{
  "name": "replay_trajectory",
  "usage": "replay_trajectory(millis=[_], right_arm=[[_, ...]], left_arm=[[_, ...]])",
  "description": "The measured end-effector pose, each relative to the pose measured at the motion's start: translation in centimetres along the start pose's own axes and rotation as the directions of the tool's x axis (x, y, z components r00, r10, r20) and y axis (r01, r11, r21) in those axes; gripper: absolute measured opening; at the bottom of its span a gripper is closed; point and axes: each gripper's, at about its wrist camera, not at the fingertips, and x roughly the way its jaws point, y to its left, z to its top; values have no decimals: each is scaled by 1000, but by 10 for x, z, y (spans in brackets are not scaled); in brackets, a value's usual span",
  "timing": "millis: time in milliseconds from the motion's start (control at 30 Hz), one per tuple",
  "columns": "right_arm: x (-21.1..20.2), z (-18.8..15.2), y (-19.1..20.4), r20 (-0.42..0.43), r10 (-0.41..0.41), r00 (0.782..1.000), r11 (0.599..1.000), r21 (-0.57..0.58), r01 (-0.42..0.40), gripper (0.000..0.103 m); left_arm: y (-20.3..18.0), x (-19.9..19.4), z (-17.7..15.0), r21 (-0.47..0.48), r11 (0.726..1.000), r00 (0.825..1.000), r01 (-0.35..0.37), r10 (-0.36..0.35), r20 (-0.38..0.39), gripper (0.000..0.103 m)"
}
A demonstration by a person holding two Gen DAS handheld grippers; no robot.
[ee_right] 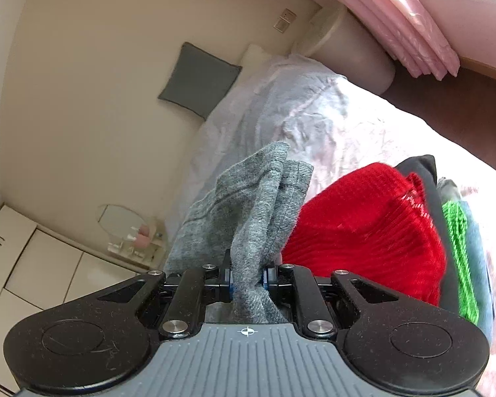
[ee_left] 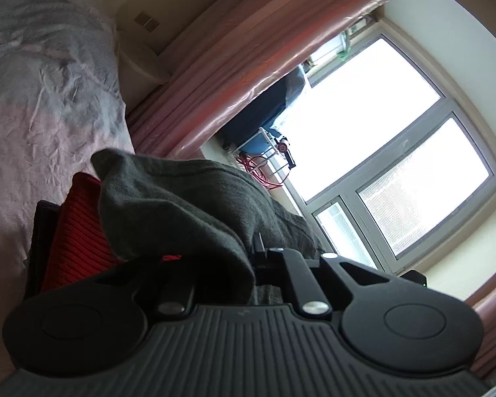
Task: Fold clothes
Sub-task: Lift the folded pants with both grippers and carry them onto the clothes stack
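Both grippers hold the grey knitted garment (ee_right: 258, 205) up above the pink crumpled bedspread (ee_right: 330, 125). The right gripper (ee_right: 246, 279) is clamped on a bunched edge. The left gripper (ee_left: 248, 264) is draped by the cloth, so its grip cannot be told. This looks like mid-fold or carrying; next the cloth needs laying flat. Only the right view shows the stack's green knit (ee_right: 459, 258) beyond the red ribbed sweater (ee_right: 363, 231); only the left shows the window (ee_left: 396, 152).

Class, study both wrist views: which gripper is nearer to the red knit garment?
Hard to call. The left gripper and the right gripper each pinch the grey garment, with the red knit garment just beside their fingers.
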Motion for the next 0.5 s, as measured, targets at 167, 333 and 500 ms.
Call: replay_trajectory(millis=[167,333,500], right_arm=[[17,10,-30,-26,-21,999,1000,18,21,13],[28,10,-55,-25,-83,996,996,33,84,14],[17,12,-68,22,-80,997,995,67,79,55]], left_arm=[[29,20,-5,2,999,999,-36,36,-15,7],[56,36,-13,9,996,995,-86,87,-45,9],[73,27,-16,13,994,992,-113,113,-50,25]])
